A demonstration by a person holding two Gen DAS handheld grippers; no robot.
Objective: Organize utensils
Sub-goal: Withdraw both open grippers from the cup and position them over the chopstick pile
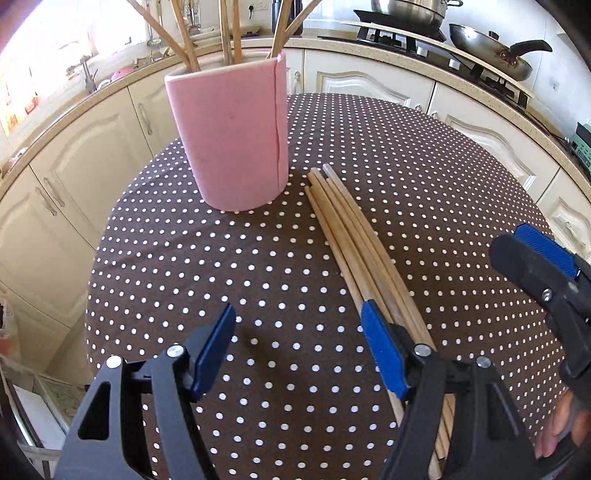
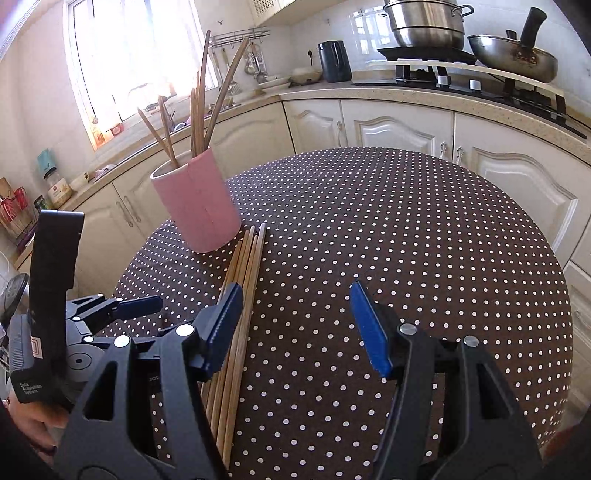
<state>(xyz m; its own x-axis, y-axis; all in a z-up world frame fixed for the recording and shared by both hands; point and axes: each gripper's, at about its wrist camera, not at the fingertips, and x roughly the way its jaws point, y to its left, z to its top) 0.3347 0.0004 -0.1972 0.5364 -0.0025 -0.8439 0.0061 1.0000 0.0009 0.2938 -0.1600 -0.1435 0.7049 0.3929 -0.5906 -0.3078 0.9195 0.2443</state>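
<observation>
Left wrist view shows the dotted tablecloth (image 1: 424,192) with a pink holder (image 1: 232,140) of upright chopsticks (image 1: 229,29); just beside its base lies a bundle of loose chopsticks (image 1: 354,243); the left gripper (image 1: 299,354) hovers with jaws apart, nothing between them; the right gripper (image 2: 295,325) likewise gapes empty beside the bundle.
</observation>
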